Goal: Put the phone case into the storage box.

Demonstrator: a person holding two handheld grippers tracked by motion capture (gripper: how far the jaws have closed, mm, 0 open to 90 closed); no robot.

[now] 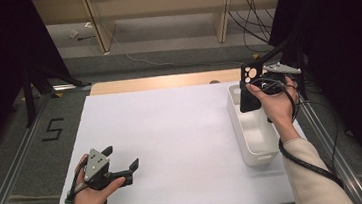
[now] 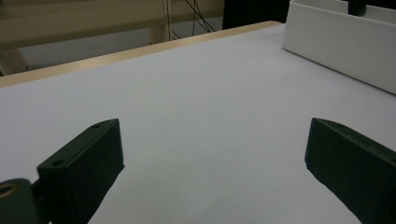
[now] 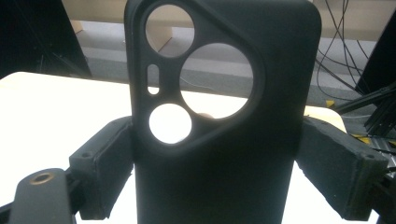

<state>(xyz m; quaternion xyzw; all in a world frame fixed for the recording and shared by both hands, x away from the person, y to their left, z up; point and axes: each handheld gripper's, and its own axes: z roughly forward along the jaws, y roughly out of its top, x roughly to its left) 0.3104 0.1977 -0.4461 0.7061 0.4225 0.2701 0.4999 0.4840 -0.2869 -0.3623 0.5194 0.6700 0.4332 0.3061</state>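
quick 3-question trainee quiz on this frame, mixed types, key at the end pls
1. True or false: the right gripper holds the black phone case upright over the white bin.
2. Multiple choice: what lies between the left gripper's fingers? A) a phone case B) nothing, just the white table sheet C) a cable
3. Fill in: the cut-outs in the phone case sit at its ____ end.

Key: 1 true; 2 B; 3 top
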